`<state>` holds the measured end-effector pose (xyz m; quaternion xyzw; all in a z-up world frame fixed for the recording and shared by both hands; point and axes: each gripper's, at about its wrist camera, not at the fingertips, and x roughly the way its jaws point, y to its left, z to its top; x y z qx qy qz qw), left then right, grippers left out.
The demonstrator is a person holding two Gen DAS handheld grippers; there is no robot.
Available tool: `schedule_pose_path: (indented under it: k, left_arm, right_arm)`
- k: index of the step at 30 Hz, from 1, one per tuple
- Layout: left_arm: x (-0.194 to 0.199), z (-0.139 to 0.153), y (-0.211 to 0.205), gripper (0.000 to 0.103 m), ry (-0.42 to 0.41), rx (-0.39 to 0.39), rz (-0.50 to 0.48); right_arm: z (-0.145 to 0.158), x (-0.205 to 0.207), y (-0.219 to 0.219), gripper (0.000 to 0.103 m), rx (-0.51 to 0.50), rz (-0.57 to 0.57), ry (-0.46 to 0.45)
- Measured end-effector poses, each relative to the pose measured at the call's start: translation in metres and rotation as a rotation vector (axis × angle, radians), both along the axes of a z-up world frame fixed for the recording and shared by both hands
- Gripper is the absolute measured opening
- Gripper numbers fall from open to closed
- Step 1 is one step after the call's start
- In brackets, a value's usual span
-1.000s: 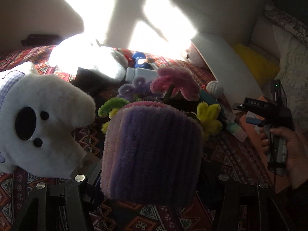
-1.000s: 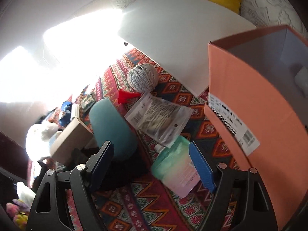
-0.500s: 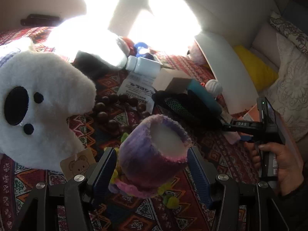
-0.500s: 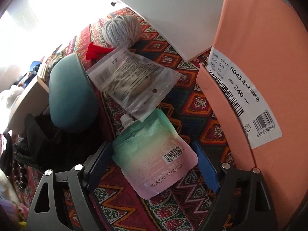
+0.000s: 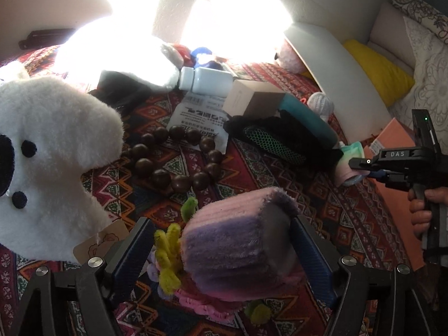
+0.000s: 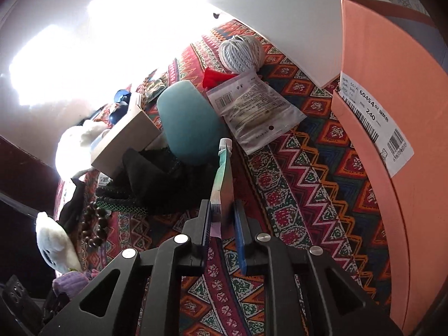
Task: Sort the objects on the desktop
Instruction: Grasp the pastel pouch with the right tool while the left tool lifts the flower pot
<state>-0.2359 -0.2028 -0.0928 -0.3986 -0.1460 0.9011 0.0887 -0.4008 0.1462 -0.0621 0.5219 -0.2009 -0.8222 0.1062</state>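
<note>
The green-to-pink spout pouch stands on edge, pinched between the nearly closed fingers of the right gripper, with the teal case at its 11 o'clock and the salmon box at 3 o'clock, while the left gripper spreads wide around the purple plush pot, whose contact with the pads I cannot tell

Red, geometric-patterned cloth spread across the bench. White flat panel leaning at the cloth's far right edge. Yellow cushion just behind the panel, with a white floral-embroidered pillow to its right. Pale wall behind, washed with bright sunlight. Dark flat object at the wall's foot, far left.
</note>
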Motion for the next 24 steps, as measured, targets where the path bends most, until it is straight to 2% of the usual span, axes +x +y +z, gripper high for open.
schedule_pose_path:
  k: [2, 4, 7, 12, 13, 19, 22, 23, 24]
  left_arm:
    - [0.0, -0.006, 0.004, 0.091, -0.019, 0.002, -0.023]
    - [-0.001, -0.011, 0.01, 0.092, -0.035, -0.012, -0.048]
    - [-0.003, -0.015, 0.016, 0.092, -0.041, 0.0, -0.074]
    - [0.002, -0.007, 0.021, 0.077, -0.009, 0.007, -0.087]
    - [0.005, -0.003, 0.023, 0.071, 0.001, 0.0, -0.089]
    - [0.023, 0.017, 0.032, 0.068, 0.043, 0.01, -0.121]
    - [0.031, 0.026, 0.034, 0.062, 0.058, 0.029, -0.123]
    - [0.033, 0.03, 0.034, 0.058, 0.067, 0.04, -0.121]
    - [0.036, 0.034, 0.033, 0.047, 0.074, 0.057, -0.125]
  right_arm:
    - [-0.019, -0.01, 0.0, 0.026, -0.05, -0.007, -0.035]
    - [-0.037, -0.024, 0.001, 0.029, -0.076, -0.019, -0.076]
    - [-0.041, -0.031, 0.005, 0.023, -0.109, -0.045, -0.076]
    - [-0.021, -0.026, 0.006, 0.023, -0.124, -0.051, -0.032]
    - [-0.018, -0.025, 0.006, 0.023, -0.123, -0.051, -0.028]
    - [-0.007, -0.019, 0.01, 0.023, -0.122, -0.066, -0.017]
    - [0.001, -0.013, 0.01, 0.022, -0.121, -0.063, -0.004]
    - [0.005, -0.011, 0.009, 0.022, -0.122, -0.059, 0.005]
    - [0.01, -0.008, 0.009, 0.022, -0.125, -0.056, 0.015]
